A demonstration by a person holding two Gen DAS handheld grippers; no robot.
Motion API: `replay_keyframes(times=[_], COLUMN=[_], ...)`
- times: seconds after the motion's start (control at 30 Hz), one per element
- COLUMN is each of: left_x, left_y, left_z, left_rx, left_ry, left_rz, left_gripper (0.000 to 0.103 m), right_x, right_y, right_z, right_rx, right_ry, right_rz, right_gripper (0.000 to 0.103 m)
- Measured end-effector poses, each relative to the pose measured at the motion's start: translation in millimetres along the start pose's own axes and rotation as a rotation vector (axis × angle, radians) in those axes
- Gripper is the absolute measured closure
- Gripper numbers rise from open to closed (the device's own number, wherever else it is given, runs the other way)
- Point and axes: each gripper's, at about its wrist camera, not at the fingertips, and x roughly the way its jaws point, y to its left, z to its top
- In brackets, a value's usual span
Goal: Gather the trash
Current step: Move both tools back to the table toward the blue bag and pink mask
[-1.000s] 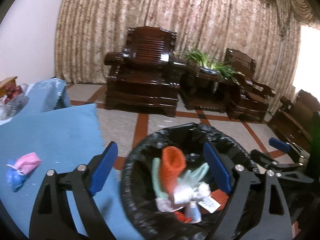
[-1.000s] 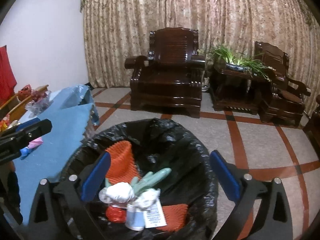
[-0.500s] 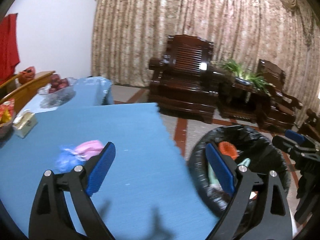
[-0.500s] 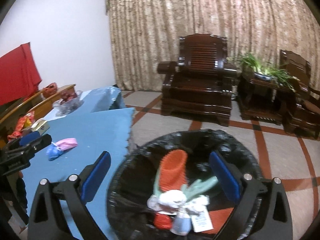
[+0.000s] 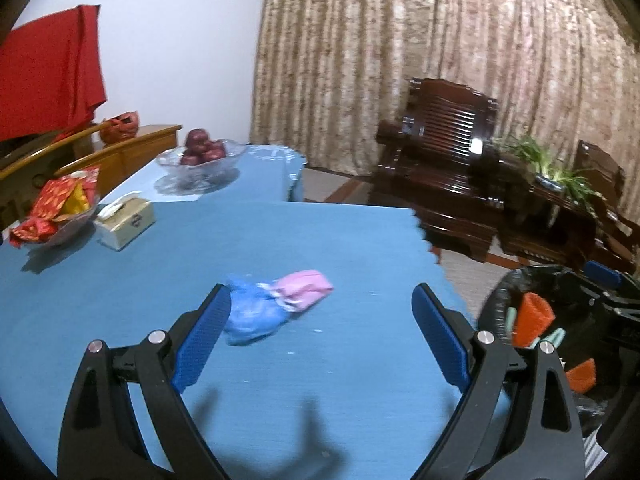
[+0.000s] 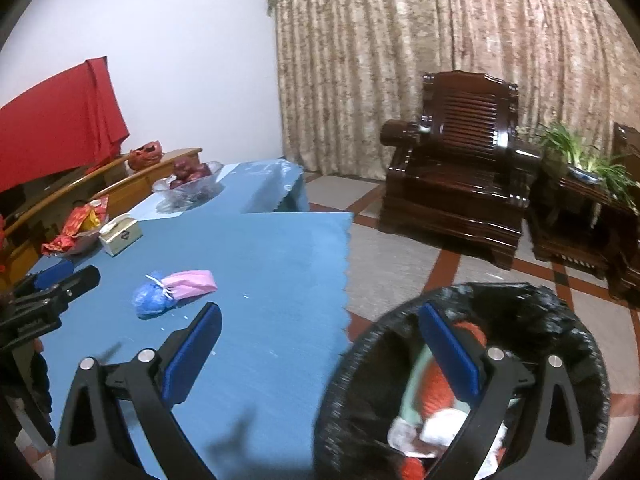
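While both tools hang with their tongs spread and holding nothing, the left gripper [image 5: 320, 332] hovers over the blue tablecloth [image 5: 280, 240], just short of a blue bag [image 5: 252, 314] touching a pink bag [image 5: 304, 286]. At the table's edge, the right gripper [image 6: 320, 354] straddles the rim of the black-lined trash bin [image 6: 560, 312], which holds orange and white scraps.

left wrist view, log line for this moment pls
left claw: open, empty | right claw: open, empty | pink-blue trash bundle: on table | bin: holds trash
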Motion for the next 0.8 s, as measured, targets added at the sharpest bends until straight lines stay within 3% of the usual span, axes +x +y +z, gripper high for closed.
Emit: replay_keyframes(times=[0.47, 0.8], left_x=[47.5, 95.7], left_y=[58.6, 76.3], left_z=[-11.8, -28.4], left_rx=[-0.03, -0.051], left_ry=[0.07, 0.159], left_rz=[0.115, 0.128], left_gripper=[0.014, 0.016], right_x=[63.7, 99.1], right_y=[43.9, 60.1], right_z=[3.7, -4.0], right_rx=[-0.019, -0.042], right_ry=[0.051, 0.11], right_rz=[0.051, 0.053], right_gripper=[0.006, 0.006])
